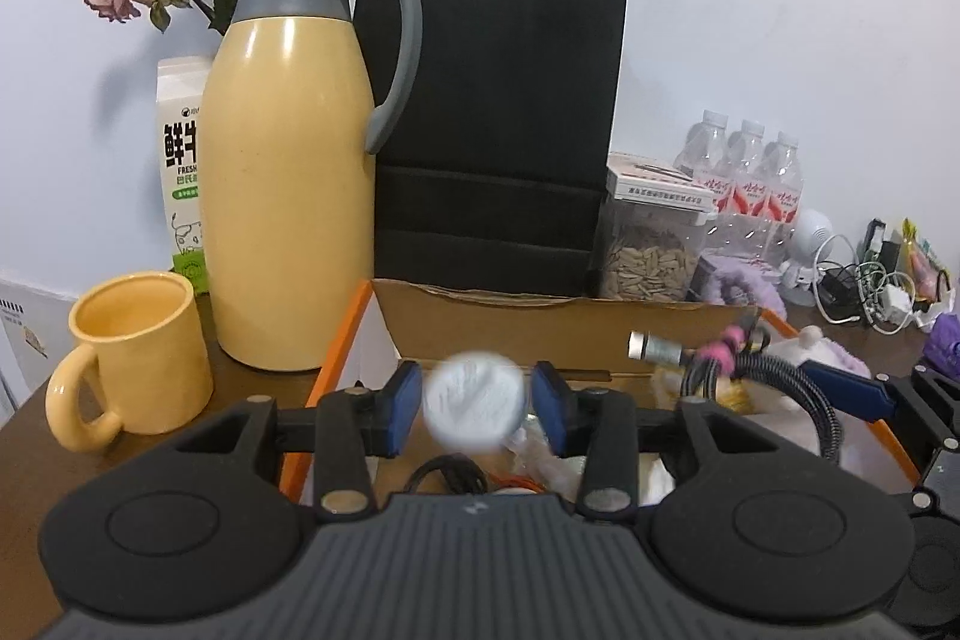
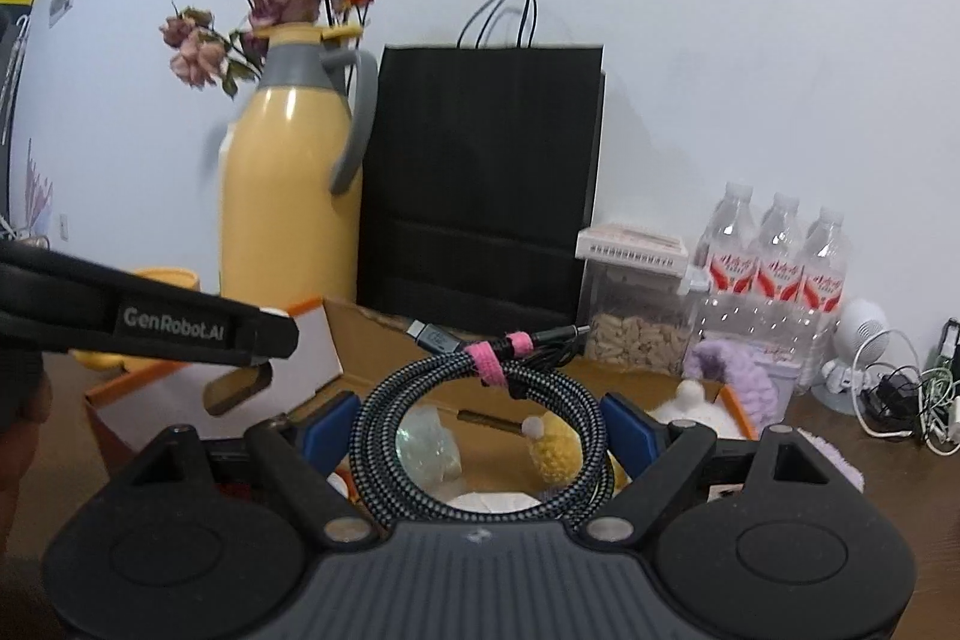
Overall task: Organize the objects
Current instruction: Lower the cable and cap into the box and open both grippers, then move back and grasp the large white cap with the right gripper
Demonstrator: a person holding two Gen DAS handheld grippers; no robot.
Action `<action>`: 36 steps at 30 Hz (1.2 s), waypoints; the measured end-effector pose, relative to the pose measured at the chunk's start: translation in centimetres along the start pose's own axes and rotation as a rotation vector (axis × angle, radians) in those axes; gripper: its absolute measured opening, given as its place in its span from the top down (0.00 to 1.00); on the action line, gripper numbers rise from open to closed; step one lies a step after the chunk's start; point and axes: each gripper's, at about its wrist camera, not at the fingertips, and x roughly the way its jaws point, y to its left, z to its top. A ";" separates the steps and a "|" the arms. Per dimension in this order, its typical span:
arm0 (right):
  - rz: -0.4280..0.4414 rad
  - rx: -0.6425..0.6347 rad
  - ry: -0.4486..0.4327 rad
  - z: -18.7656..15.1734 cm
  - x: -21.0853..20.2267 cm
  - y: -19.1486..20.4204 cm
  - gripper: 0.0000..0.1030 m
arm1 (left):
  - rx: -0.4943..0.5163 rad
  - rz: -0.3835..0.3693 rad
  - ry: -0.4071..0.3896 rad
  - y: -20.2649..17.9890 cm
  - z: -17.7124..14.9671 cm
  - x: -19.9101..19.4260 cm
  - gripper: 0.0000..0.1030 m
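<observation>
My left gripper (image 1: 477,409) hovers over an open cardboard box (image 1: 510,322) with orange edges. A blurred white round thing (image 1: 474,400) sits between its blue pads (image 1: 403,406), and a thin gap shows on each side of it. My right gripper (image 2: 480,424) is shut on a coiled black-and-white braided cable (image 2: 420,388) bound with a pink strap (image 2: 489,361), held above the same box (image 2: 372,340). In the left wrist view that cable (image 1: 774,370) and a right fingertip (image 1: 840,388) show at the right. A left finger (image 2: 180,328) crosses the right wrist view.
Behind the box stand a yellow thermos jug (image 1: 288,196), a yellow mug (image 1: 141,352), a milk carton (image 1: 180,172), a black paper bag (image 1: 498,130), a seed jar (image 1: 654,244) and water bottles (image 1: 750,184). Tangled chargers (image 1: 870,292) lie at the right. Plush items (image 2: 555,451) fill the box.
</observation>
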 end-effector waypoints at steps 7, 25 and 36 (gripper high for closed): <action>-0.003 0.036 0.012 -0.5 0.2 -0.6 0.00 | 0.015 0.014 -0.064 -0.2 -0.4 -0.2 0.00; -0.062 0.017 -0.052 -0.9 -3.7 -0.5 0.00 | -0.008 0.026 -0.090 -0.1 -1.3 -2.8 0.00; -0.082 0.035 -0.028 -3.4 -8.9 -1.6 0.00 | -0.016 0.050 -0.034 0.2 -4.2 -6.1 0.00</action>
